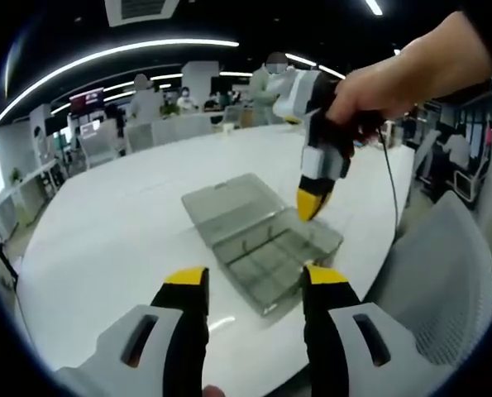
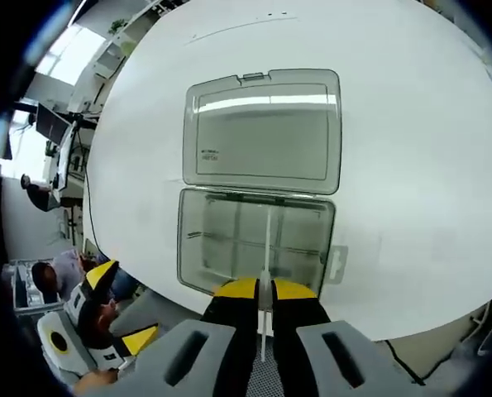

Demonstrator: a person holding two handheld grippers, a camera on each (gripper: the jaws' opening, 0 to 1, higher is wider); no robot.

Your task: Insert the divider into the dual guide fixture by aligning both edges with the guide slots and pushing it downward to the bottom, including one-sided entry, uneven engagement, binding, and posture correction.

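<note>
right gripper (image 2: pixel 264 291), yellow-tipped jaws pinched together on a thin clear plastic divider strip (image 2: pixel 268 248), sits right over the near edge of the clear plastic compartment box (image 2: pixel 198 248) lying open on the white round table (image 2: pixel 411 124). the divider's long axis runs away from the jaws along the gripper's own line, across the tray half toward the hinge; its lower tail shows between the jaws in the right gripper view. the clear hinged lid (image 2: pixel 262 132) lies flat beyond the tray, out of the way. in the left gripper view the right gripper (image 1: pixel 313 201) points steeply down onto the far-right side of the box (image 1: pixel 258 240), tips at or just above the tray rim; can't tell whether the strip has entered any slot yet, it's too thin and transparent against the tray. left gripper (image 1: pixel 254 285) has its jaws spread wide, holding nothing, hovering near the box's near corner but clear of it. so the right hand owns the insert; the left is near enough to steady the box if it binds. key relation: the strip looks roughly parallel to an existing cross rib inside the tray, so both ends should meet opposing wall slots, but the slots themselves aren't resolvable. likely risk is one end seating first and the strip cocking; a straight-down push with the strip kept level looks needed.
</note>
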